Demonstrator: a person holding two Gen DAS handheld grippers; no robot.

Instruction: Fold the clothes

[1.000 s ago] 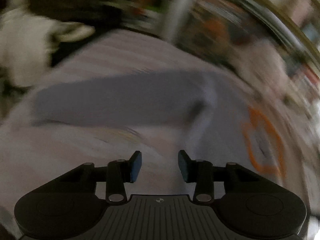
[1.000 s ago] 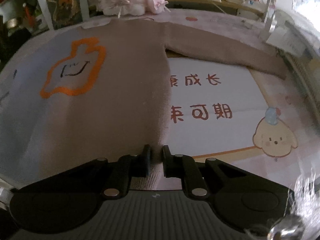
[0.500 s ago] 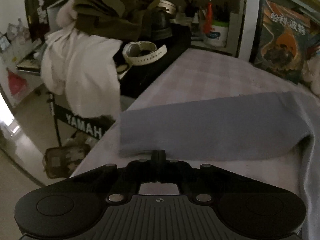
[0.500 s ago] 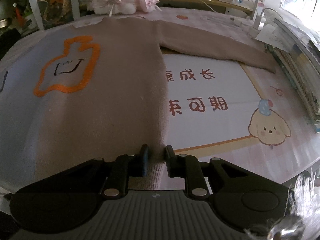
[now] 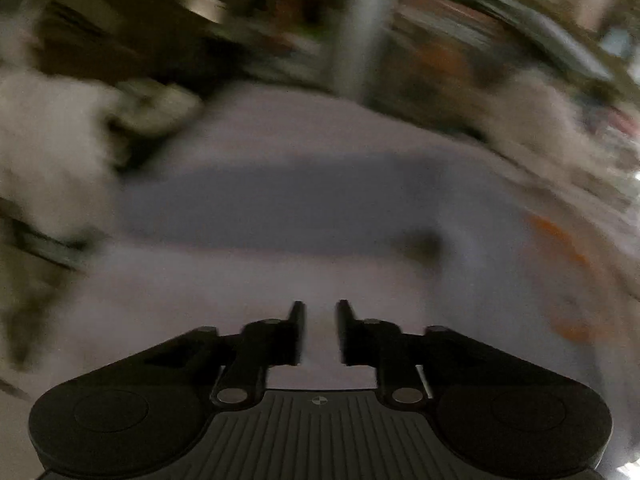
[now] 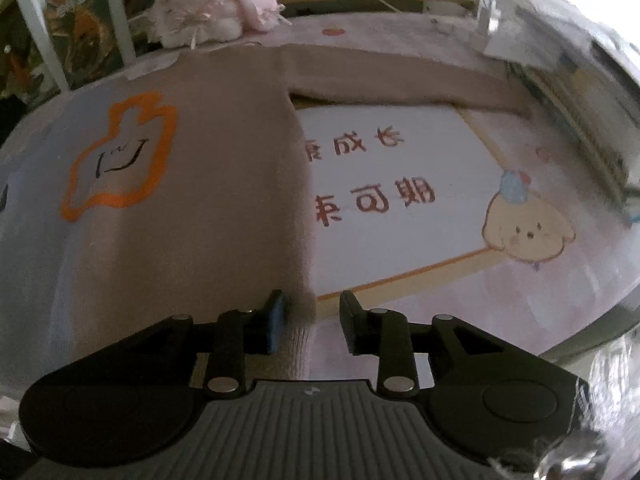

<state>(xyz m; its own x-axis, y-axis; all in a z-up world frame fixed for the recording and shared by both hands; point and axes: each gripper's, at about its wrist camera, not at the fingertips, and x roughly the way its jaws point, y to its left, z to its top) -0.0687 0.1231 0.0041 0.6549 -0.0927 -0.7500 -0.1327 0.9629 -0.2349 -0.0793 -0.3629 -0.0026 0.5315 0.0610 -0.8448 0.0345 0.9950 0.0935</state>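
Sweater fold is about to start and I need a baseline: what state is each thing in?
Sweater: flat, unfolded, front up.
Right sleeve: stretched straight out on the table mat.
Left sleeve: extended flat; view blurred.
Right claw: open, straddling the hem corner.
Left claw: open, empty.
Plush toy: resting beyond the collar.

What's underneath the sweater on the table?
The sweater lies on a cartoon mat with red characters and a puppy; the mat's left part is covered, so unseen.

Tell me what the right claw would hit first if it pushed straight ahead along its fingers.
Probably the ribbed bottom hem of the tan knitted sweater, which already lies between the open right claw fingers. Beyond it lies only more sweater body, though depth is hard to judge.
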